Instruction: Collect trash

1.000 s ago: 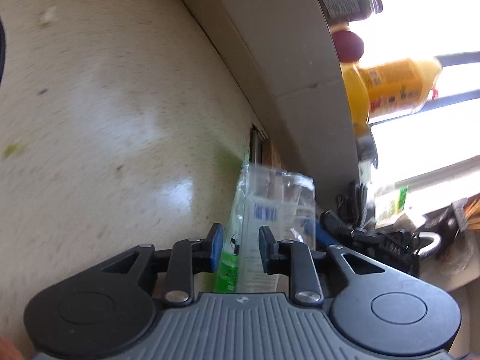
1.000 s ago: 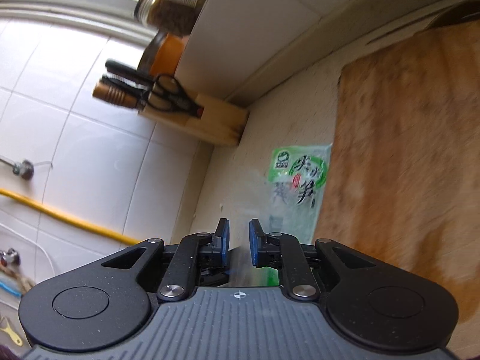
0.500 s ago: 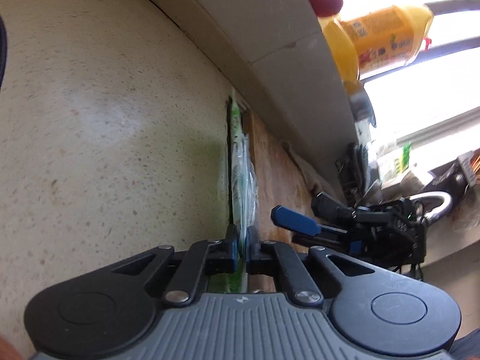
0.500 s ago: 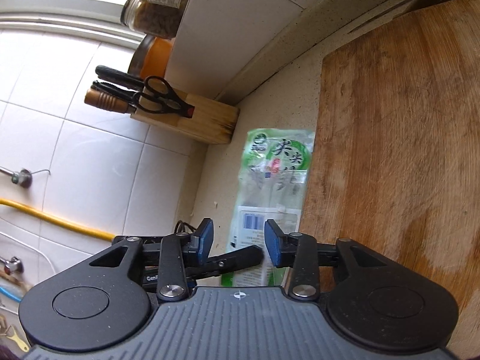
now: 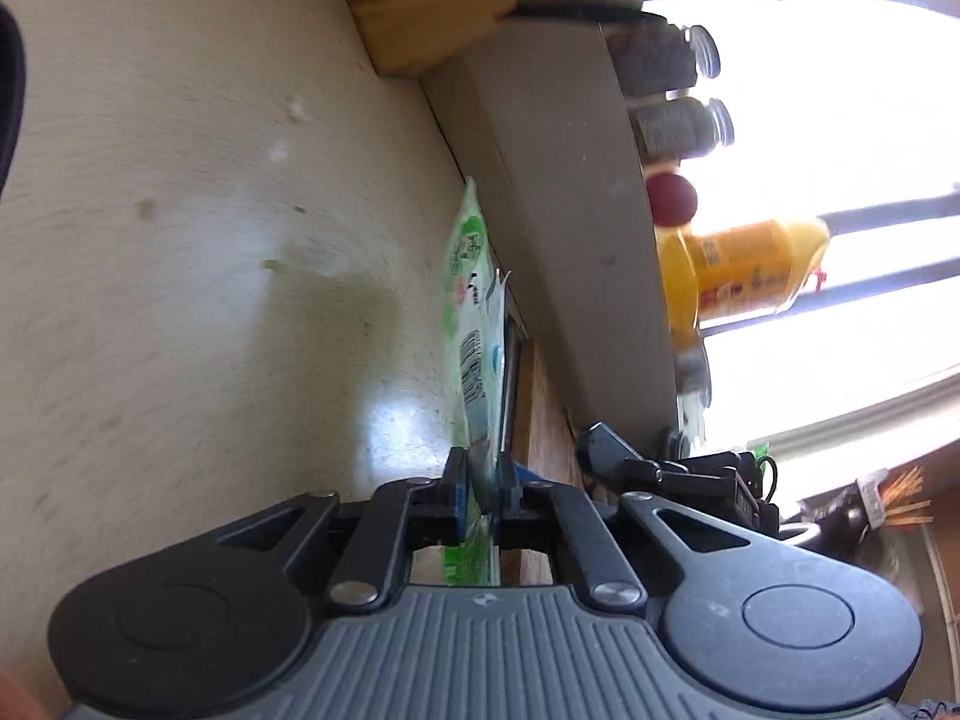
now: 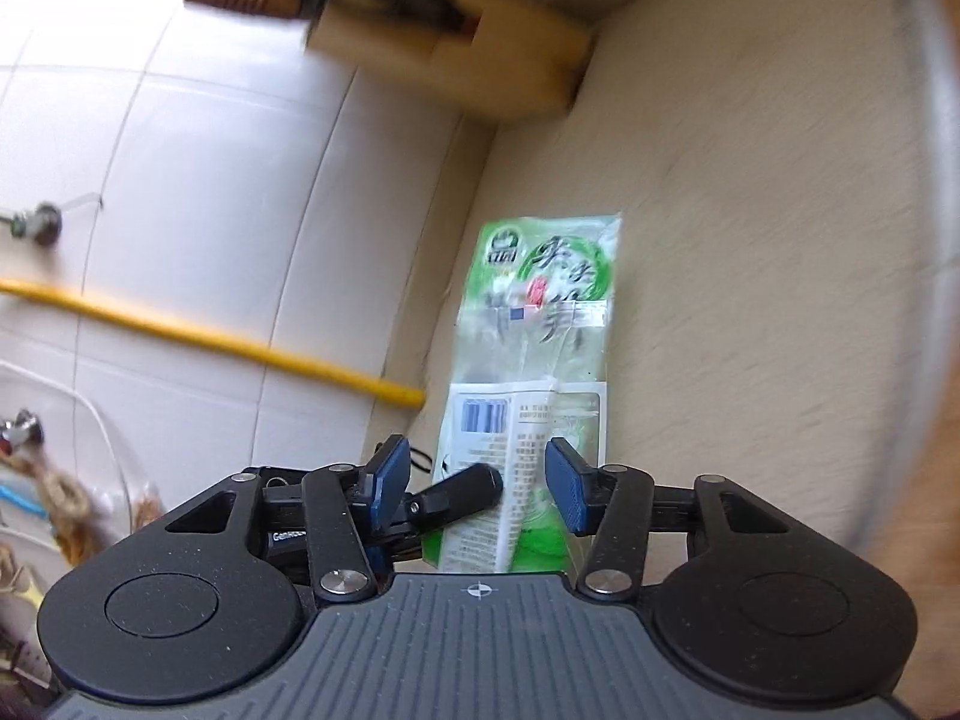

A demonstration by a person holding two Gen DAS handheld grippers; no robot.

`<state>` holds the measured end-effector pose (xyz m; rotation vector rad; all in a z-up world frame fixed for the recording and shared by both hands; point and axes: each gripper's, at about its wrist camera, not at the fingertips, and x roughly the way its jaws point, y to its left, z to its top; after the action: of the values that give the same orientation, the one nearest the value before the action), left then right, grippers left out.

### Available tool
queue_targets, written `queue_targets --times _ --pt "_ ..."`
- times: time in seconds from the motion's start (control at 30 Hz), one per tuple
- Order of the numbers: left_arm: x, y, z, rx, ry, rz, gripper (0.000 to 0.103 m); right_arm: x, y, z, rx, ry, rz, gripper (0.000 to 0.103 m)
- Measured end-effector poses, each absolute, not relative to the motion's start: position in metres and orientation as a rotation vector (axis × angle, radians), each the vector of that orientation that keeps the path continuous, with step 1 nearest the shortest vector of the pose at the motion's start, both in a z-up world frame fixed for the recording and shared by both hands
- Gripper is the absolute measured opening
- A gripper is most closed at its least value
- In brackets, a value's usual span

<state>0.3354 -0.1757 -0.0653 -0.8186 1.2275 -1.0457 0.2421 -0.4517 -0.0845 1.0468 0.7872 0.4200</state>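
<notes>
The counter point(image 5: 180, 240) runs back to a wooden knife block point(image 6: 480, 30) in the far corner, with a cutting board point(image 5: 540, 414) along its right side. Over the counter hangs the green wrapper point(image 6: 534, 372), lifted edge-on. The left gripper point(image 5: 483, 480) is clenched on its near end; the right gripper point(image 6: 477, 480) stands released, fingers either side of it, not touching. The pickup looks done; no bin is in sight, so carrying and dropping remain.

Home kitchen: knife block point(image 6: 480, 30), tiled wall point(image 6: 210, 210), counter point(image 5: 180, 300).
</notes>
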Motion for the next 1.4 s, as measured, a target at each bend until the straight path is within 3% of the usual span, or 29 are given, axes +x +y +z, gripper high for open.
queue_targets --times 0.03,0.1,0.17,0.27,0.4,0.77,0.83,0.97,1.1,1.23,1.4 --pt "0.333 -0.171 -0.066 -0.818 1.224 -1.025 0.006 0.244 -0.448 -0.085 1.051 0.794 0.431 0.052" --pt "0.326 -0.163 -0.07 -0.805 1.227 -0.959 0.006 0.244 -0.446 -0.088 1.104 0.79 0.471 0.052" --pt "0.322 -0.154 -0.072 -0.778 1.224 -0.923 0.005 0.245 -0.448 -0.087 1.108 0.799 0.477 0.068" --pt "0.319 -0.144 -0.074 -0.79 1.226 -0.929 0.006 0.251 -0.448 -0.08 0.977 0.841 0.418 0.07" --pt "0.32 -0.14 -0.075 -0.874 1.198 -0.923 0.027 0.255 -0.436 -0.088 0.98 0.907 0.457 0.07" --pt "0.325 -0.135 -0.09 -1.039 1.236 -0.936 0.029 0.218 -0.415 -0.108 1.151 0.946 0.521 0.079" --pt "0.326 -0.137 -0.088 -1.026 1.242 -0.92 0.029 0.209 -0.415 -0.099 1.095 0.944 0.486 0.08" --pt "0.323 -0.146 -0.085 -0.998 1.242 -0.943 0.029 0.2 -0.388 -0.057 0.714 0.926 0.36 0.084" --pt "0.321 -0.157 -0.087 -0.997 1.259 -0.948 0.027 0.201 -0.348 -0.035 0.441 0.956 0.336 0.088" --pt "0.322 -0.169 -0.085 -0.862 1.293 -0.854 0.004 0.205 -0.312 -0.043 0.19 1.005 0.214 0.088" --pt "0.317 -0.178 -0.083 -0.814 1.279 -0.859 0.001 0.202 -0.273 -0.049 -0.07 1.043 0.176 0.09"
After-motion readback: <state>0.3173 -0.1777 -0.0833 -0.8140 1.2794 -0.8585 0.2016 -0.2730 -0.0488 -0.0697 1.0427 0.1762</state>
